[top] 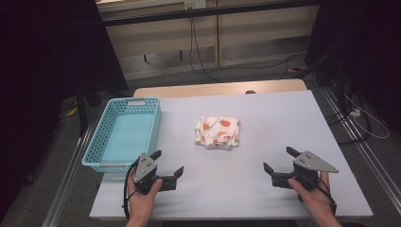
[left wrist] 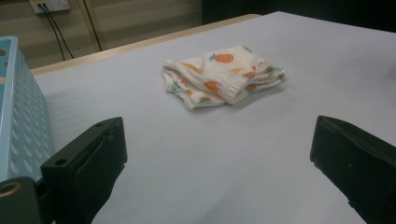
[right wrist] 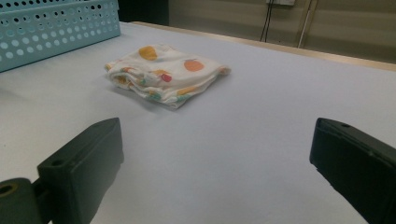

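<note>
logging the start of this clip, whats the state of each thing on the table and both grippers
cloth: folded into a small bundle, lying flat near the table's middle, not held
basket: upright at the table's left edge, nothing in it
left gripper: jaws wide apart, holding nothing, short of the cloth
right gripper: jaws wide apart, holding nothing, short of the cloth
table: grey top, bare around the cloth

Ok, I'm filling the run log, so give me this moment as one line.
left gripper: open, empty | right gripper: open, empty | folded cloth: mid-table, untouched | blue basket: left, empty
</note>
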Tool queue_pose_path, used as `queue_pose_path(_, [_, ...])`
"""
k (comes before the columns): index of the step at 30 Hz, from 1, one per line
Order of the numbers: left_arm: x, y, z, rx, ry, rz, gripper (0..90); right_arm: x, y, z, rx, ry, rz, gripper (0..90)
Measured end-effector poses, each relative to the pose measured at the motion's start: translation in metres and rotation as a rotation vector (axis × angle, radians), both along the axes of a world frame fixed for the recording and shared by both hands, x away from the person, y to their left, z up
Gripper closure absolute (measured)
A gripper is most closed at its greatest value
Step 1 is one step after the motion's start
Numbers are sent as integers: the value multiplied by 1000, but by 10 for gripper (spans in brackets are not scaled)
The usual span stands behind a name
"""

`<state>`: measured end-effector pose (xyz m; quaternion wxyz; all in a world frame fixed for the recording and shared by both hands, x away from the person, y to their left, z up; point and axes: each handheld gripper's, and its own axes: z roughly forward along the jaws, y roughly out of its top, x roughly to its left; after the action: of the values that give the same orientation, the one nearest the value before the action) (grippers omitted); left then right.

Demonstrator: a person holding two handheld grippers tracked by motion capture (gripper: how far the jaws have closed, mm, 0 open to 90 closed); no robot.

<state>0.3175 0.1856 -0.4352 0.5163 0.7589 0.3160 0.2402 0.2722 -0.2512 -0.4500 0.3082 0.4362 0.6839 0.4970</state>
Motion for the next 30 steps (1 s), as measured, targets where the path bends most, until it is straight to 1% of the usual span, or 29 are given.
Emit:
queue_pose_path(3, [1,1,0,6,1,-4,38,1,2,0,-1,3,8,22])
queue_pose_path(4, [1,1,-1,7,3,-3,38,2,4,-1,-4,10,18,21])
queue_pose_path(5, [1,1,-1,8,9,-5,38,2,4,-1,-4,10,18,21])
queue_pose_path(6, [0,0,-2,15,16,-7,38,3,5,-1,-4,13,30,21])
queue_pose_path(7, [0,0,-2,15,16,-7,38,4,6,-1,-6,13,32,20])
queue_pose_path(8, [0,1,-3,24,21,-17,38,4,7,-1,-9,15,31,21])
queue_pose_path(10, [-1,1,-3,21,25,-15,39,5,7,-2,-12,15,33,19])
queue_pose_path(11, [-1,1,-3,28,24,-15,39,6,8,-1,-7,16,36,17])
queue_pose_path(12, [-1,2,-3,25,24,-14,39,8,10,-1,-3,14,49,13])
queue_pose_path(13, [-2,3,-4,32,24,-9,39,10,12,-1,-6,16,56,14])
queue_pose_path(14, [-2,3,-4,32,24,-9,39,10,12,-1,-6,16,56,14])
queue_pose_path(16, [-1,4,-6,40,33,3,39,19,20,-1,-18,32,92,43])
queue_pose_path(20, [-1,5,-7,43,36,6,40,26,31,-1,-23,50,163,41])
queue_pose_path(22, [-1,5,-6,46,33,7,39,28,35,0,-31,49,178,43])
queue_pose_path(24, [-1,5,-7,50,44,9,39,32,39,1,-28,55,195,44])
queue_pose_path(26, [-1,5,-7,55,46,8,39,35,45,0,-34,62,211,45])
queue_pose_path(28, [0,4,-7,59,43,10,39,36,48,0,-33,68,219,45])
queue_pose_path(29, [1,3,-6,56,40,10,39,38,54,0,-41,76,236,44])
queue_pose_path(30, [1,3,-6,56,40,10,39,38,54,0,-41,76,236,44])
